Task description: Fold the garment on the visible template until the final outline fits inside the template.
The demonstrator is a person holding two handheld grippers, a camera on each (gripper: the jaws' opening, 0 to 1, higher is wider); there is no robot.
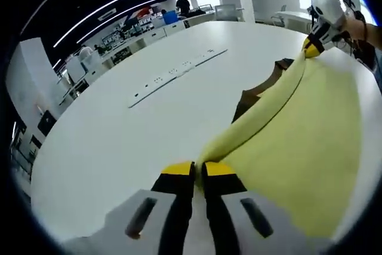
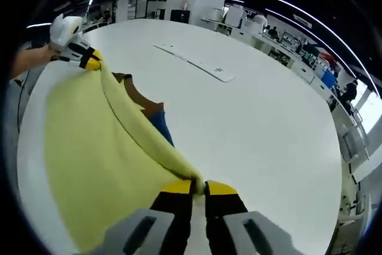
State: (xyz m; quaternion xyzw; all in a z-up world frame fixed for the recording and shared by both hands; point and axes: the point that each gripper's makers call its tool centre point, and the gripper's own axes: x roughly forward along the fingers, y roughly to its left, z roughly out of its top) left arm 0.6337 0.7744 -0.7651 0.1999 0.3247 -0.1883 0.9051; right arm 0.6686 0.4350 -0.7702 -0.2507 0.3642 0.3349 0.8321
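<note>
**Yellow garment held taut over white table**

Open office hall behind, with ceiling light strips, white pillars and rows of desks; a few people far off at the back. In front, a wide white table (image 1: 119, 147), with a long flat strip of power sockets (image 1: 178, 71) set into its middle.

Draped across the near side of the table, a yellow garment (image 1: 304, 141), stretched along one folded edge between the two tools and sagging below that edge in a broad sheet. Under it, peeking out past the raised edge, a brown template (image 1: 256, 97) lying flat on the table; in the right gripper view, brown (image 2: 142, 101) again, plus a blue patch (image 2: 161, 126) just beside it, too covered to tell what it belongs to.

Left gripper (image 1: 199, 171): yellow-tipped jaws pressed together, pinching one end of the garment's edge. Seen from the right gripper view far off at the upper left (image 2: 89, 59), held by a hand.

Right gripper (image 2: 199, 187): jaws likewise closed, clamped on the other end of the same edge. From the left gripper view, visible at the upper right (image 1: 311, 49), gripping the cloth's far corner.
</note>
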